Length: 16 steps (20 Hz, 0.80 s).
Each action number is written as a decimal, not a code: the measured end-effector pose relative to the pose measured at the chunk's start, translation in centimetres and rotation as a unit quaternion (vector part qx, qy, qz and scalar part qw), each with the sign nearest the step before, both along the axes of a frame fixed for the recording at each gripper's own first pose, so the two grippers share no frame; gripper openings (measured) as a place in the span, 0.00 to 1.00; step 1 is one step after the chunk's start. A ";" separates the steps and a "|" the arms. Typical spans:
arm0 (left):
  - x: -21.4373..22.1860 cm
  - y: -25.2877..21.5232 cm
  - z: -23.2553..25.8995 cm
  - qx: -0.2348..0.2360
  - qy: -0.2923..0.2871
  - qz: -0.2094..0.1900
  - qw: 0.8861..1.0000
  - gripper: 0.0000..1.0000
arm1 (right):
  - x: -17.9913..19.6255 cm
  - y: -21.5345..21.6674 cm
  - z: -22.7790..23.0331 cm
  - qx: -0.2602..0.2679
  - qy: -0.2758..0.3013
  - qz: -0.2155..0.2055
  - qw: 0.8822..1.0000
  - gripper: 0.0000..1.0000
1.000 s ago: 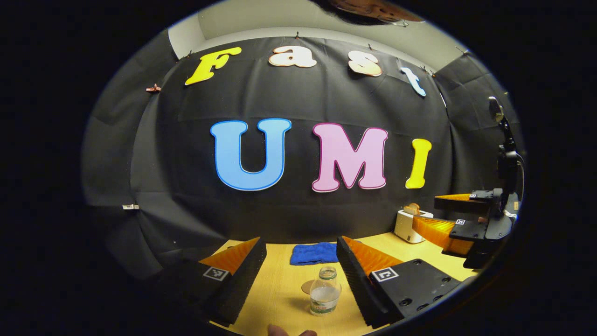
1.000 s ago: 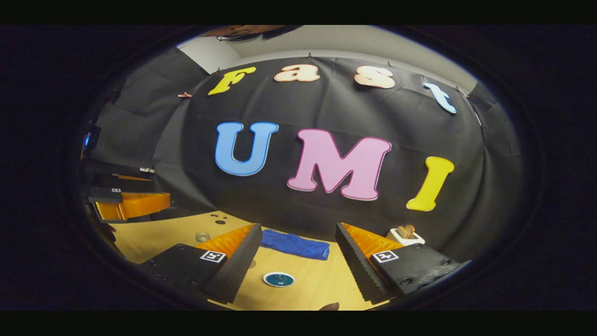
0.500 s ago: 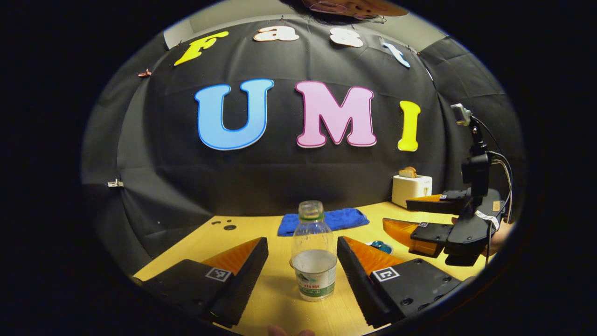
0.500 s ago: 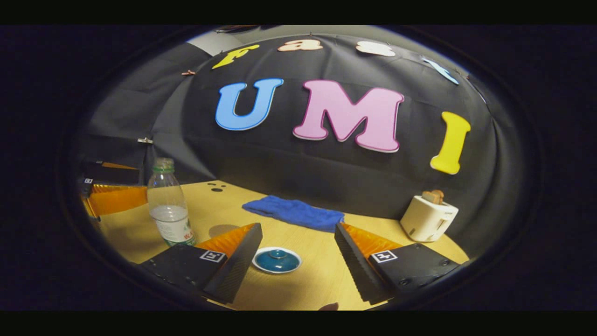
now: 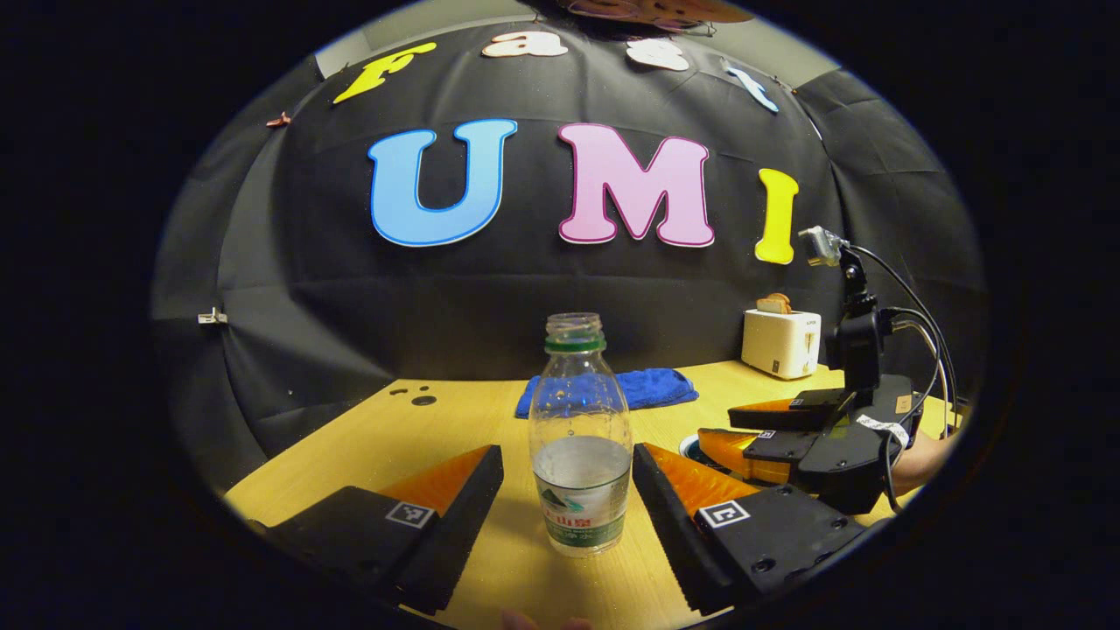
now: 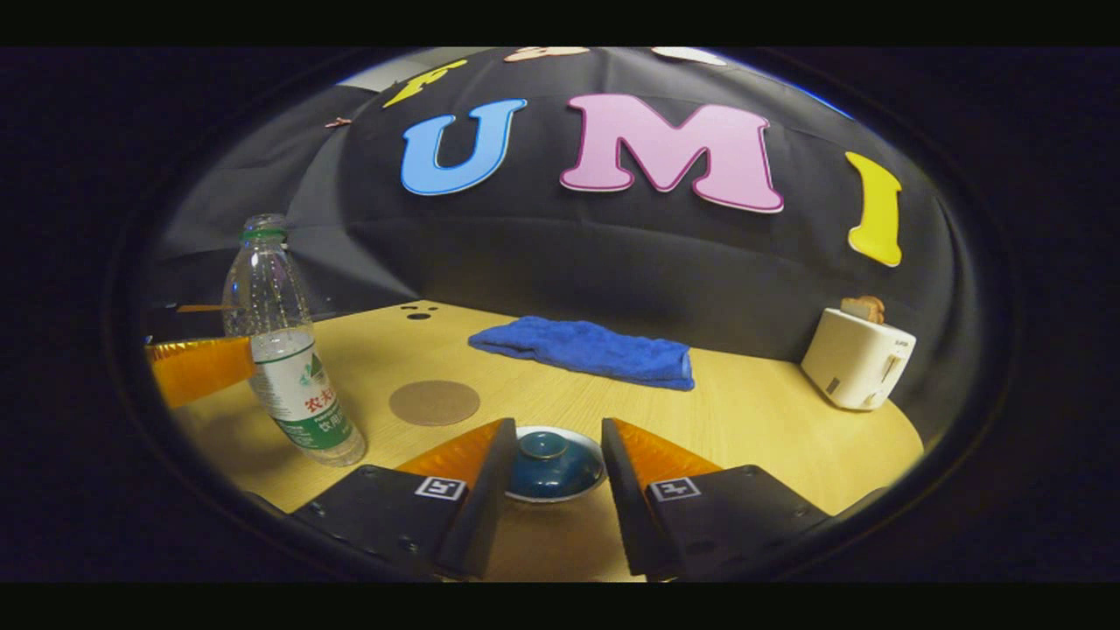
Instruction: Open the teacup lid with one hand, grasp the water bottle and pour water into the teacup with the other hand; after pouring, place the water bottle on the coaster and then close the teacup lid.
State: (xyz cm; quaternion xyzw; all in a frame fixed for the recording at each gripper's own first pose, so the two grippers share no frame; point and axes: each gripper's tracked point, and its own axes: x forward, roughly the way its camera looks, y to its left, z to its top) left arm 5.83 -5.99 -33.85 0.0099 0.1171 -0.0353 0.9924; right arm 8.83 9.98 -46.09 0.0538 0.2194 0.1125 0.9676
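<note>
Dropped low over the last second: left claw (image 5: 567, 490) now spread wide around the water bottle (image 5: 581, 437), not touching; right claw (image 6: 549, 477) narrowed around the teacup lid (image 6: 551, 464), contact unclear. Both grasps near. Coaster (image 6: 434, 402) just beyond lid. Blue cloth (image 6: 586, 350), toaster (image 6: 857, 359) toward the worktop (image 6: 761, 420) far edge, nothing obstructing.

One water bottle (image 6: 284, 350), one coaster (image 6: 434, 402), one teacup lid (image 6: 553, 462), one blue towel (image 6: 584, 350), one toaster (image 6: 857, 357), two tools: left tool (image 5: 567, 490), right tool (image 6: 547, 477).
</note>
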 end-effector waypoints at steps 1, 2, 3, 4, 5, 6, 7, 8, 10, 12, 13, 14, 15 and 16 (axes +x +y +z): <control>0.1 -0.1 -0.2 -0.004 0.002 0.001 1.000 0.94 | 0.2 0.2 0.1 0.007 -0.004 0.003 1.000 0.57; 0.2 -0.1 -0.4 -0.004 0.004 0.003 1.000 0.94 | 0.1 0.5 0.1 0.010 -0.003 0.009 1.000 0.51; 0.4 0.0 -0.5 -0.003 0.004 0.005 1.000 0.94 | 0.1 0.9 -0.1 0.015 0.001 0.016 1.000 0.47; 0.5 -0.1 -0.9 -0.003 0.006 0.004 1.000 0.94 | 0.0 0.8 0.2 0.015 -0.002 0.016 1.000 0.33; 0.6 -0.2 -1.1 -0.003 0.008 0.003 1.000 0.94 | 0.2 0.9 0.2 0.013 -0.005 0.019 1.000 0.34; 0.8 -0.2 -1.5 -0.003 0.009 0.001 1.000 0.94 | 0.2 1.0 0.3 0.012 -0.007 0.020 1.000 0.31; 1.0 -0.4 -1.6 -0.002 0.012 -0.001 1.000 0.94 | 0.2 0.9 0.5 0.014 -0.010 0.022 1.000 0.31; 1.3 -0.5 -2.1 0.000 0.015 -0.002 1.000 0.94 | 0.3 0.8 1.0 0.018 -0.017 0.020 0.999 0.35; 1.6 -0.7 -2.5 0.001 0.018 -0.003 1.000 0.94 | 0.8 0.4 2.1 0.024 -0.035 0.015 0.999 0.31; 1.9 -0.8 -2.8 0.004 0.020 -0.003 1.000 0.94 | 0.9 -0.2 2.7 0.030 -0.039 0.008 0.999 0.30; 2.0 -0.9 -2.9 0.006 0.022 -0.003 1.000 0.94 | 1.0 -0.7 3.0 0.033 -0.042 0.002 0.999 0.26; 2.1 -1.0 -3.3 0.006 0.023 -0.004 1.000 0.94 | 1.0 -1.4 3.4 0.033 -0.046 -0.004 0.998 0.26; 2.3 -1.1 -3.5 0.007 0.027 -0.004 1.000 0.94 | 1.0 -2.1 3.8 0.032 -0.048 -0.010 0.998 0.26; 2.2 -1.1 -3.8 0.008 0.029 -0.002 1.000 0.94 | 0.8 -2.8 4.0 0.032 -0.050 -0.015 0.998 0.30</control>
